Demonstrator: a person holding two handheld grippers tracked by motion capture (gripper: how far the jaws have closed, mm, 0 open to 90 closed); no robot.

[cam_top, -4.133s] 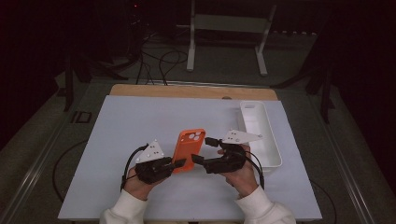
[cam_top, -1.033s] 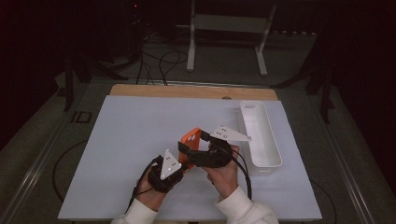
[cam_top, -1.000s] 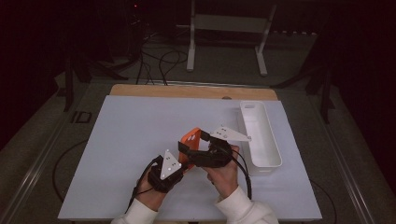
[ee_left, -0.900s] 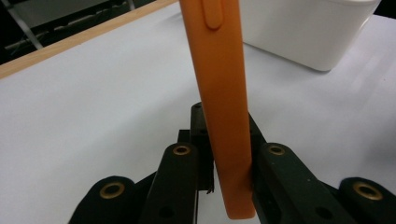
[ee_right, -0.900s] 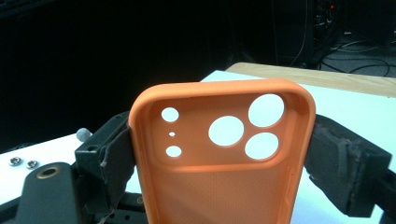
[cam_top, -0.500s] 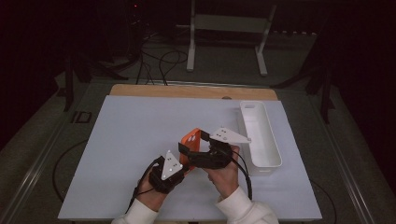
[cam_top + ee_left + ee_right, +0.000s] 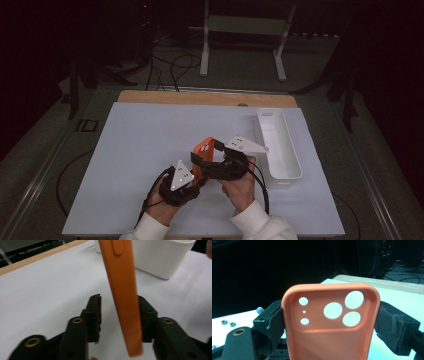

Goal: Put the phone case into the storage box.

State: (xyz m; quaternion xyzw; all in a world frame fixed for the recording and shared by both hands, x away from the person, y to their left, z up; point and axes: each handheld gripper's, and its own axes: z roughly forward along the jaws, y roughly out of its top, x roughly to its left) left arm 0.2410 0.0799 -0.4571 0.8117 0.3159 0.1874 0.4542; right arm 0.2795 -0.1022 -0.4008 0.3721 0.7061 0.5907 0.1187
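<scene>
An orange phone case [image 7: 205, 155] is being held above the white table [image 7: 125, 150], near its front edge, between the two grippers. In the right gripper view, the case [image 7: 329, 335] is being clamped across its width by the right gripper [image 7: 332, 325], with one padded jaw pressing on each long edge; the inside of the case and its camera cut-outs are being presented to that camera. In the high view, the right gripper [image 7: 202, 162] is being held level in the person's right hand [image 7: 242, 182], and the case is being kept on edge and tilted. The left gripper [image 7: 117, 315] is being held around the lower end of the case [image 7: 122, 290], which is seen edge-on in the left gripper view. Its jaws have just been opening and are standing apart: one jaw is clear of the case with table showing in the gap, while the other is lying just beside or against the far face; contact there cannot be told. A white tray [image 7: 280, 145] is standing on the table, just beyond the right hand.
</scene>
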